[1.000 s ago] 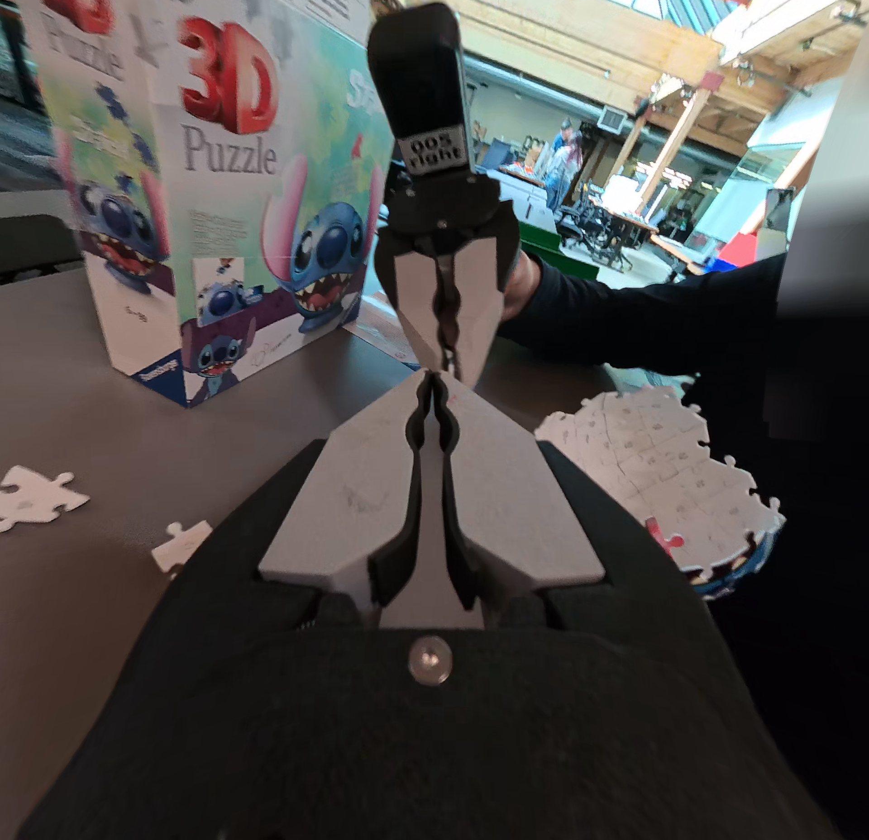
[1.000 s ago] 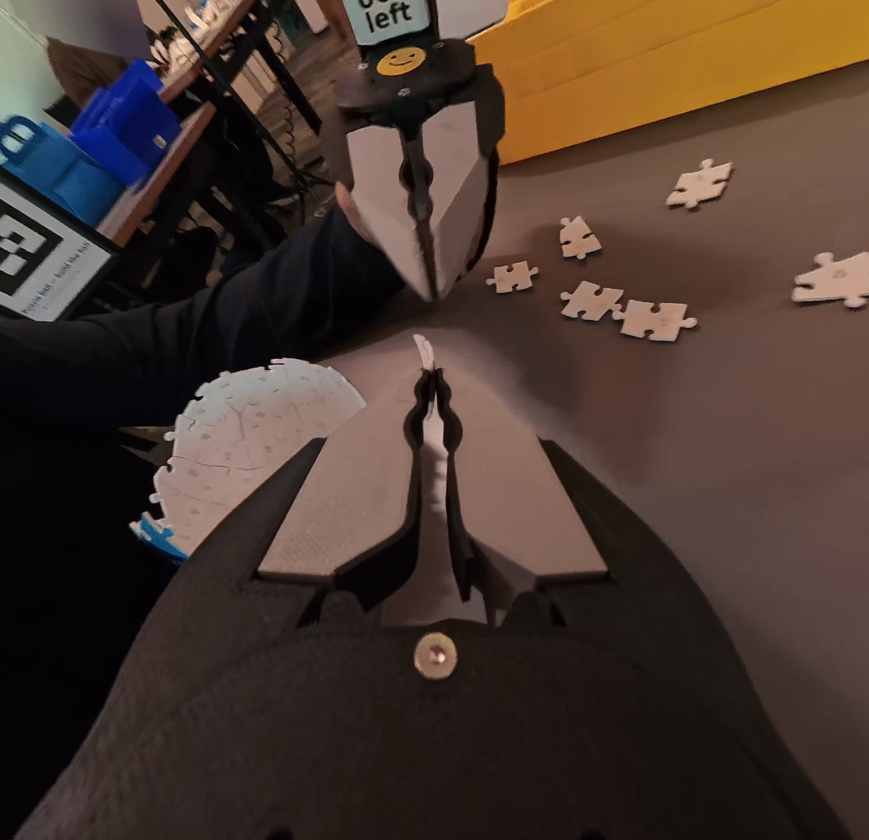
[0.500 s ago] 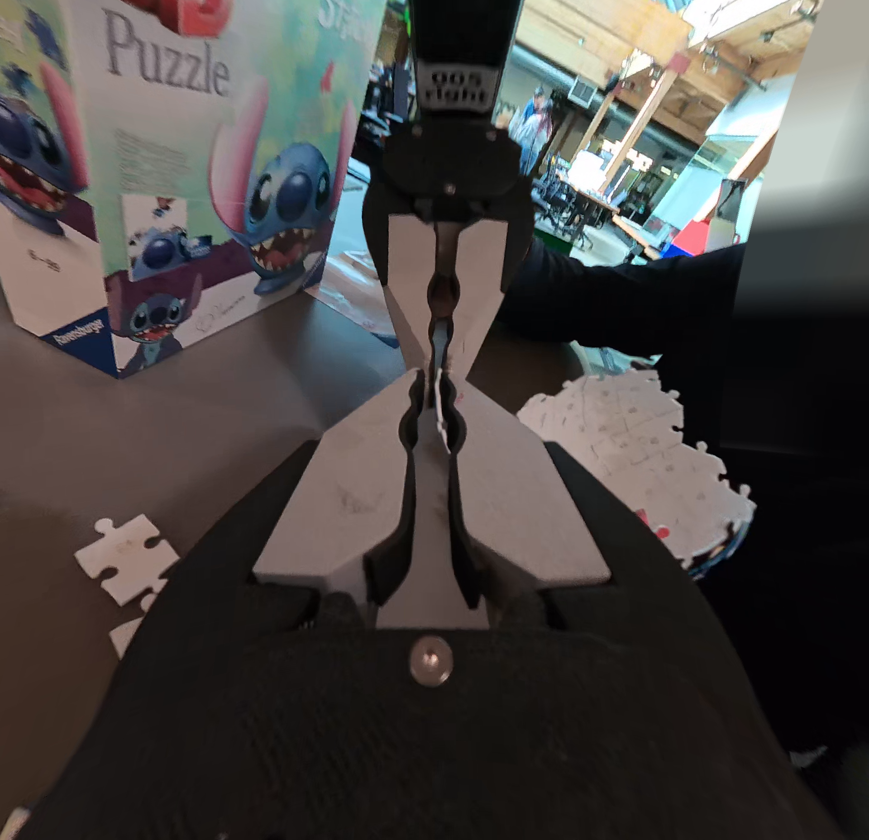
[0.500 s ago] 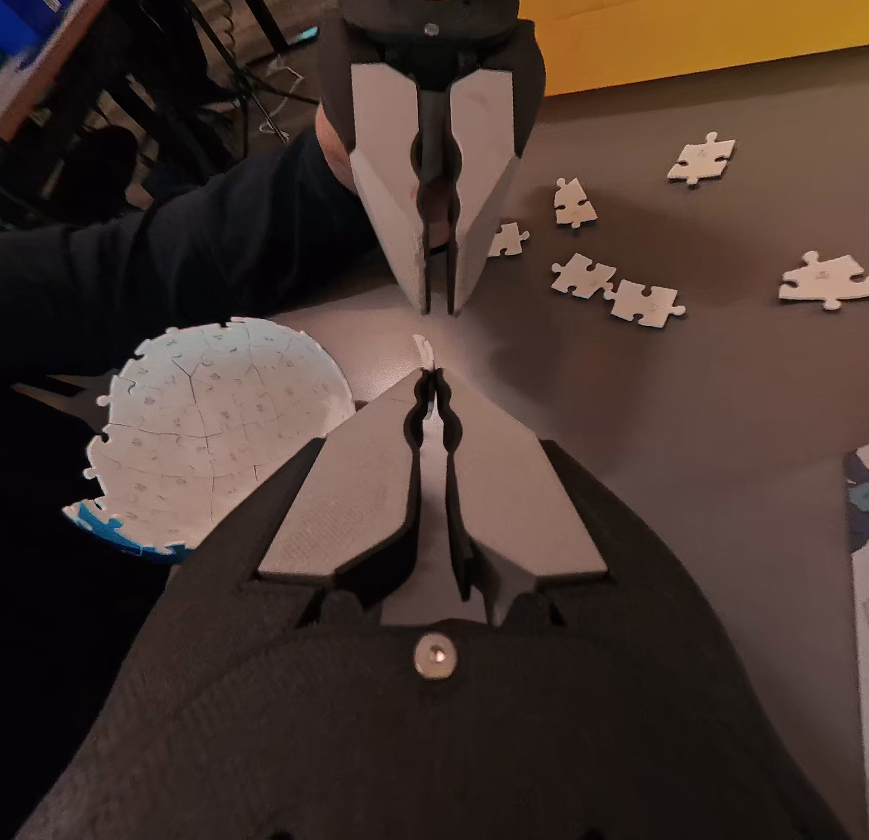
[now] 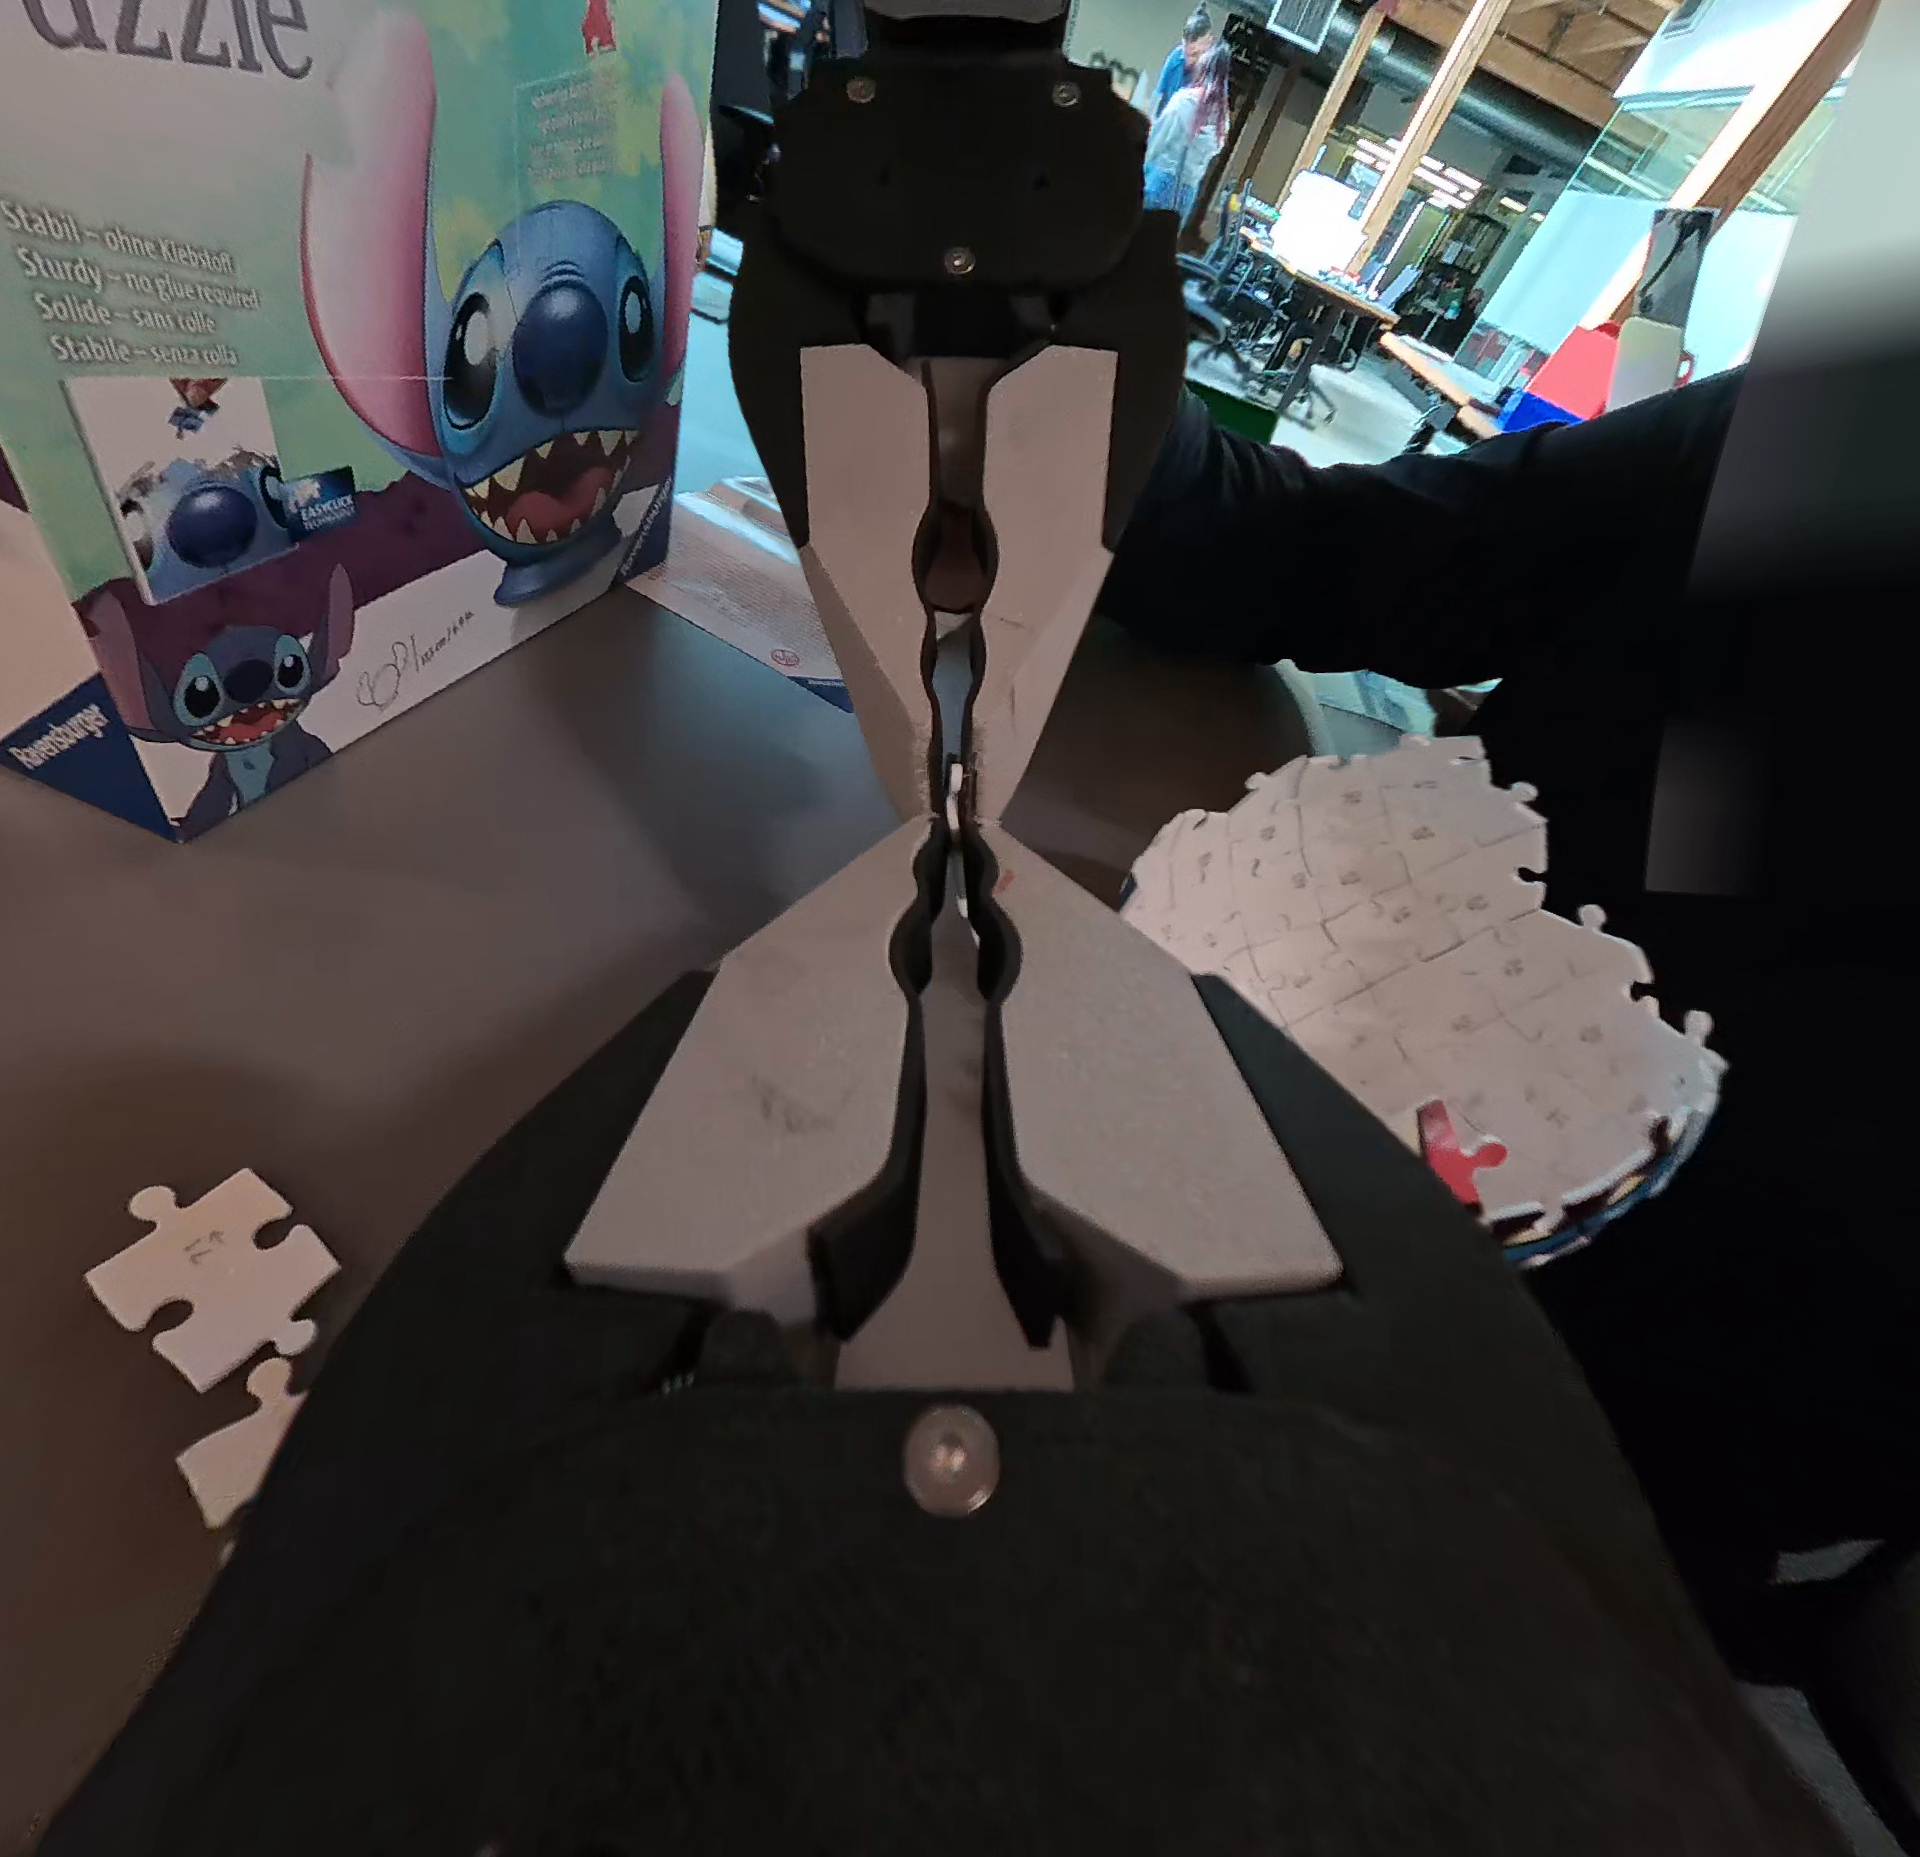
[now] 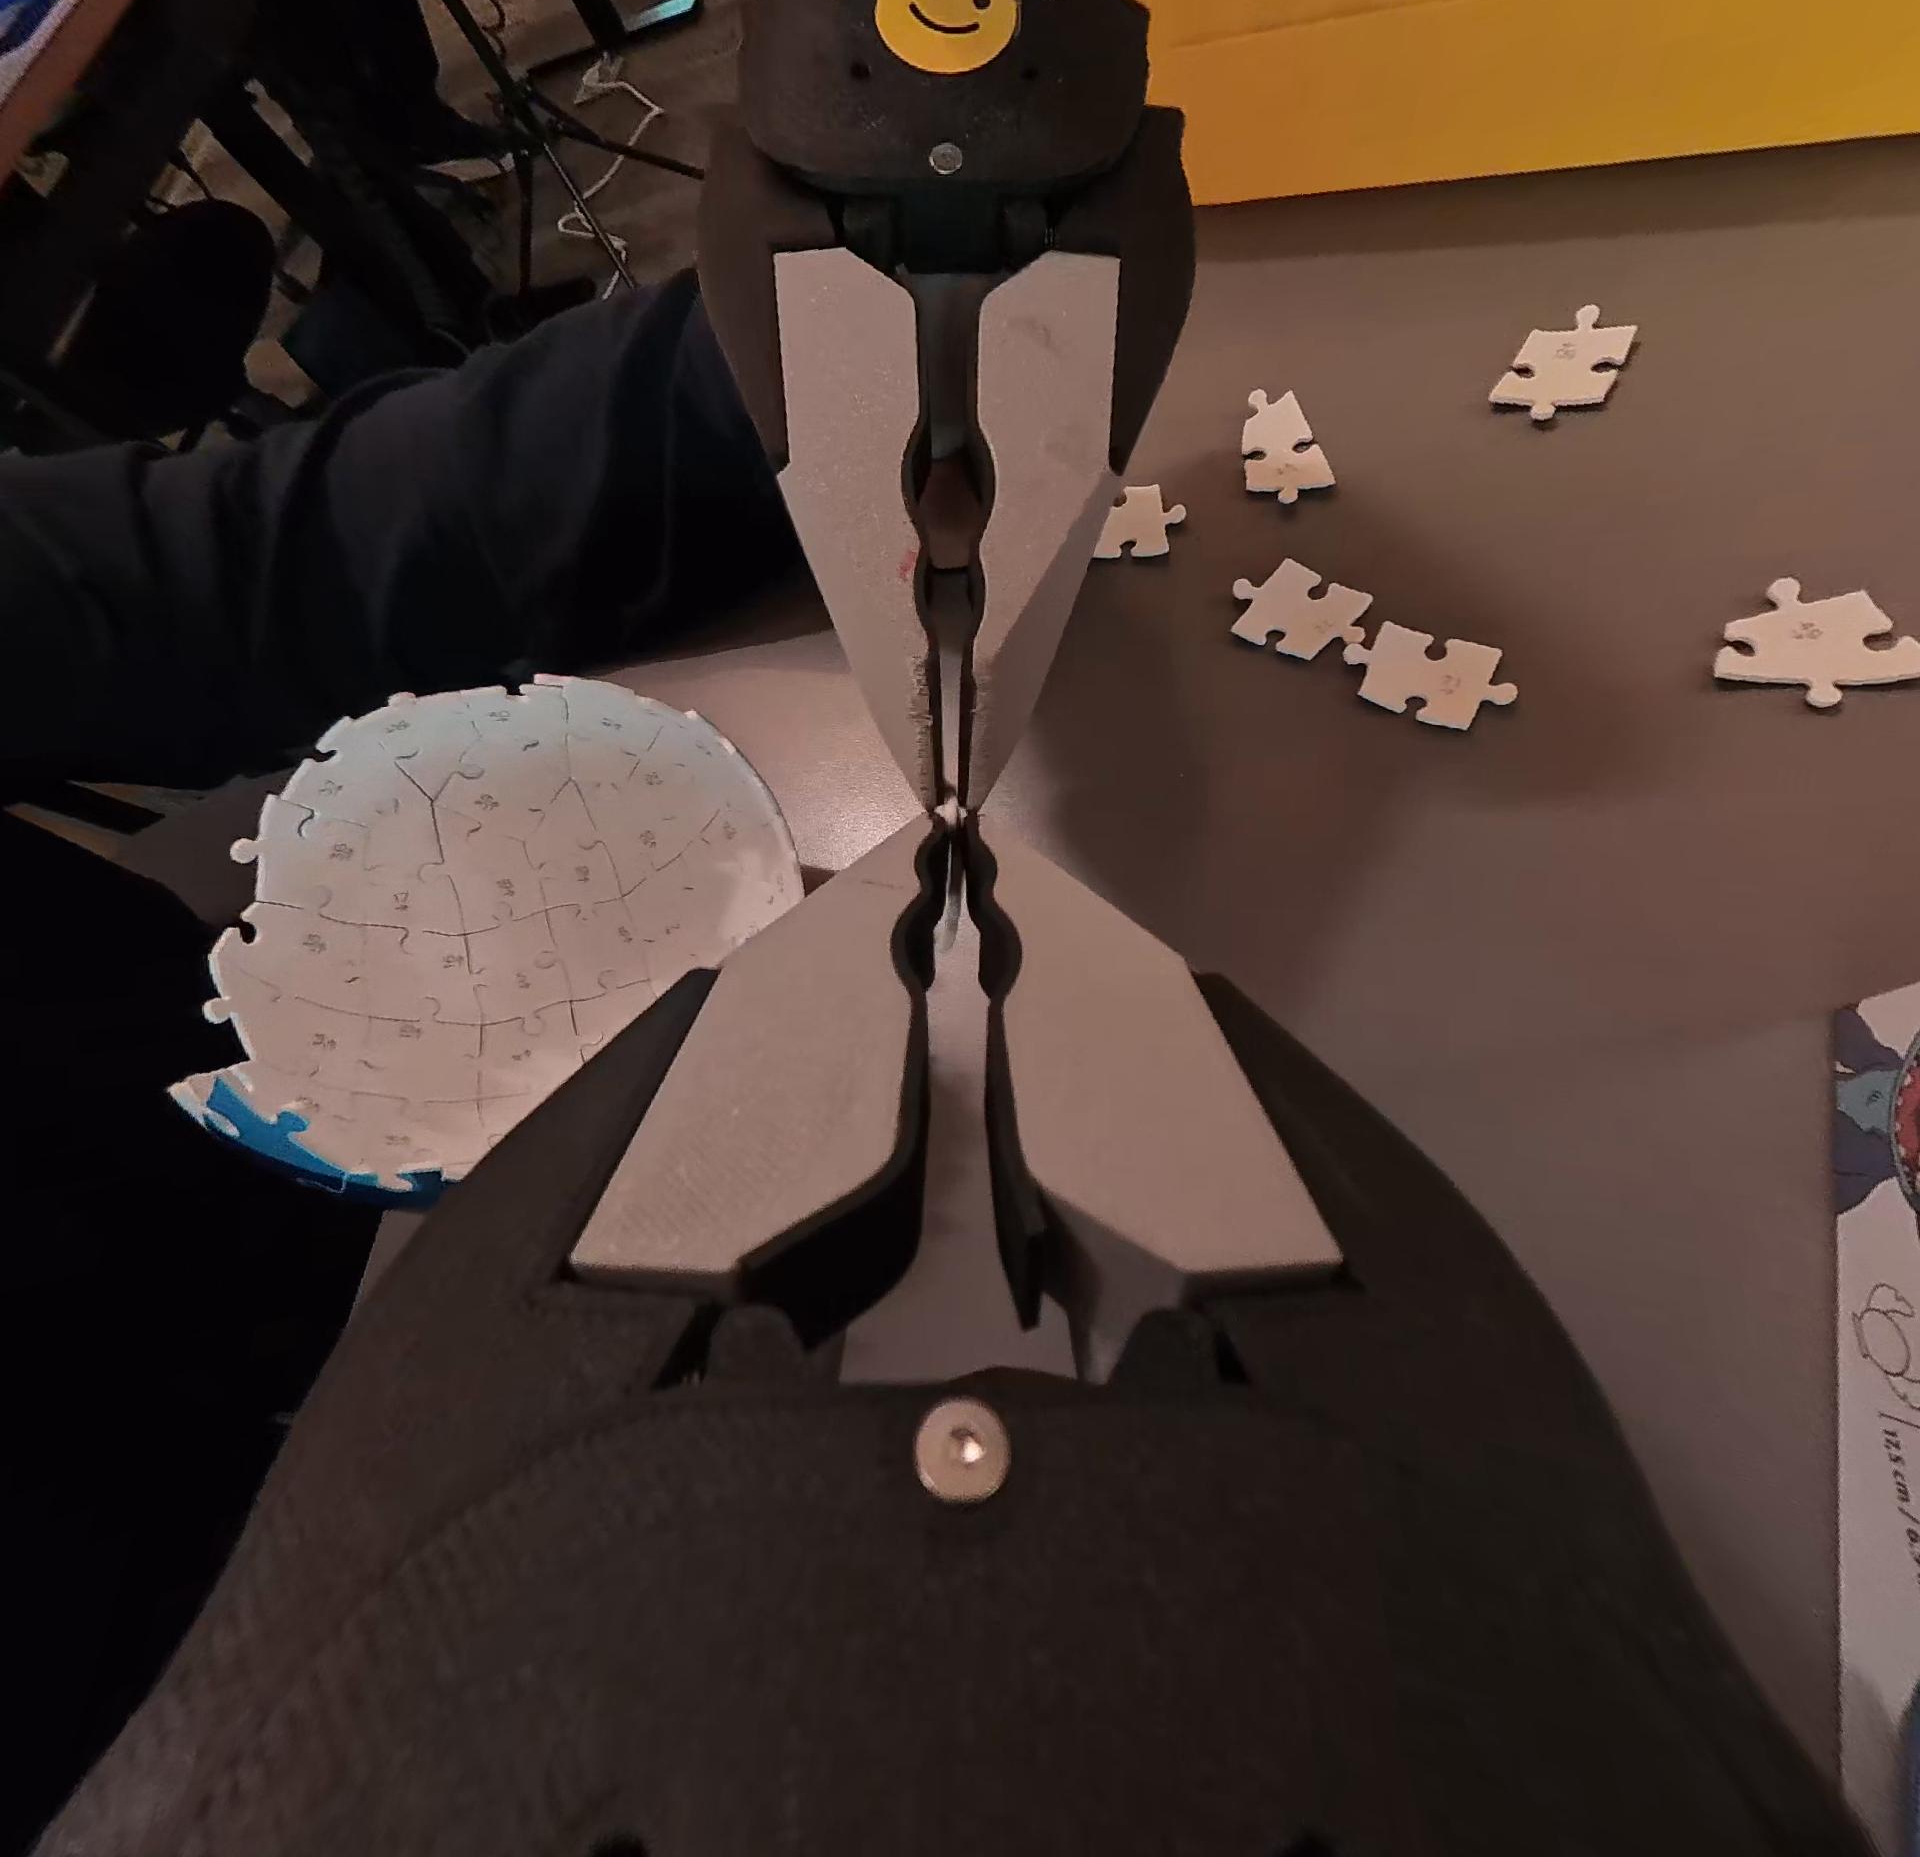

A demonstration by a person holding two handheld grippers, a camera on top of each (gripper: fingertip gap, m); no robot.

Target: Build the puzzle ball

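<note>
- The left gripper fills the lower half of the left wrist view, its jaws clenched on a thin white puzzle piece seen edge-on at the centre of the frame.
- The right gripper comes down from the top centre of that view, tip to tip with the left one; a white sliver sits between its nearly closed tips, so it too grips a piece edge.
- Whether the two grippers hold one shared piece or two pieces pressed together cannot be told.
- In the right wrist view the right gripper fills the lower half and the left gripper hangs from the top centre, with a white speck where the tips meet at mid-frame.
- The partly built puzzle ball, a white bowl-shaped shell with a blue outer rim, lies at the right of the left wrist view and at the left middle of the right wrist view, just beside the grippers.
- Loose white pieces lie on the grey table at the upper right of the right wrist view; two more lie at the lower left of the left wrist view.
- The puzzle box stands at the upper left of the left wrist view.
- A dark sleeve reaches in from the right behind the right gripper.
</note>
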